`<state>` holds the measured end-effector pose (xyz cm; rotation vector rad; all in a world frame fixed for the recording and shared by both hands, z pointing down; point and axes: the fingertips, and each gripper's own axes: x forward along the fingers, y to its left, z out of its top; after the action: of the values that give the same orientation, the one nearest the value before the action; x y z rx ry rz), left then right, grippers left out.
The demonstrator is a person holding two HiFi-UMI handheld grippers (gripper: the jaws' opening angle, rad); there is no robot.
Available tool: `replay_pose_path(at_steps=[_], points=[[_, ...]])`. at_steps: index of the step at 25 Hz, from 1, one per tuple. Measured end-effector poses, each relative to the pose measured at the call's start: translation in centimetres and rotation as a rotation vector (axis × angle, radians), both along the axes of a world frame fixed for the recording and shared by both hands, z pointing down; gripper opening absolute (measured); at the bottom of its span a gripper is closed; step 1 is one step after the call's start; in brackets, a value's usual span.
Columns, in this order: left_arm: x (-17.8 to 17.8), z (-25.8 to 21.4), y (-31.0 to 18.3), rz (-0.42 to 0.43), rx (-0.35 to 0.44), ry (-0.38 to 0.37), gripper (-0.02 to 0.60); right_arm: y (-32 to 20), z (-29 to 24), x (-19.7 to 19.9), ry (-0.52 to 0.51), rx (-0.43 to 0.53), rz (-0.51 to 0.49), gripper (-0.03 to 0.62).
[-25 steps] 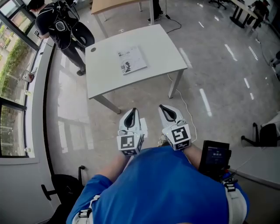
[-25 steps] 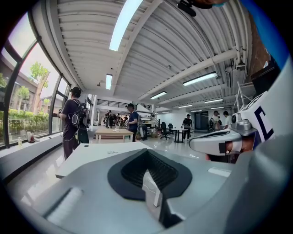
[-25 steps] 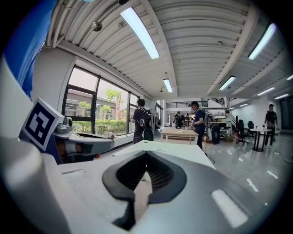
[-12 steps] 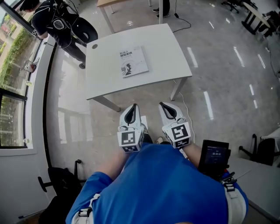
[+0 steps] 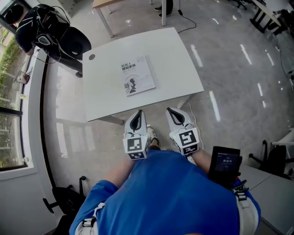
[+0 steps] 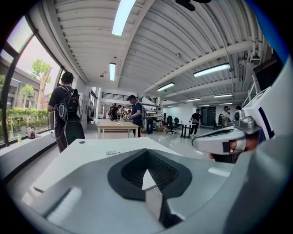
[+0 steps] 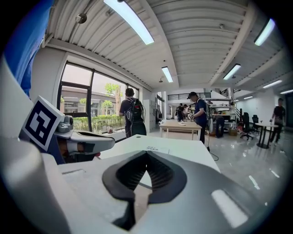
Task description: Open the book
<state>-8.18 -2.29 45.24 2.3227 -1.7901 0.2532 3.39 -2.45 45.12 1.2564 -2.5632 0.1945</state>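
Note:
A closed white book [image 5: 138, 75] lies flat on the white table [image 5: 179, 59], with dark print and a small figure on its cover. Both grippers hang side by side in front of the table's near edge, pointing at it and apart from the book. The left gripper [image 5: 139, 113] is shut with nothing in it, and so is the right gripper [image 5: 170, 111]. In the left gripper view the shut left gripper [image 6: 146, 152] points over the tabletop at the book [image 6: 114, 153]. The right gripper view shows the right gripper [image 7: 146, 153] shut, the book [image 7: 155, 148] beyond it.
A person in black with a backpack [image 5: 43, 32] stands past the table's far left corner by the window wall. A wooden table [image 5: 108, 3] stands behind. A round grommet [image 5: 91, 57] sits in the tabletop. A black bag [image 5: 69, 199] lies on the floor at left.
The table and book have drawn closer, the near edge now just ahead of both grippers. Both grippers stayed shut and side by side.

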Motion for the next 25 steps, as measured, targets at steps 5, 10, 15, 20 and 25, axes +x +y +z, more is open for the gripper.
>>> replay_pose_path(at_steps=[5,10,15,20,25], points=[[-1.7,0.9,-5.9,0.029,-0.02,0.006,0.006,-5.8,0.3,-2.2,0.028,-0.021,0.012,0.003],[-2.6,1.5,-10.8,0.057,-0.028,0.001,0.006,-10.7,0.3,-3.2,0.05,-0.019,0.031,0.003],[-4.0,2.4,-13.5,0.066,-0.064,-0.017,0.006,-13.1,0.3,-4.5,0.069,-0.014,0.049,0.003],[-3.4,2.8,-15.0,0.069,-0.087,-0.023,0.006,-14.8,0.6,-4.1,0.068,-0.018,0.044,0.003],[-1.9,3.9,-17.8,0.047,-0.123,-0.048,0.006,-18.0,1.2,-3.0,0.056,-0.046,0.013,0.003]])
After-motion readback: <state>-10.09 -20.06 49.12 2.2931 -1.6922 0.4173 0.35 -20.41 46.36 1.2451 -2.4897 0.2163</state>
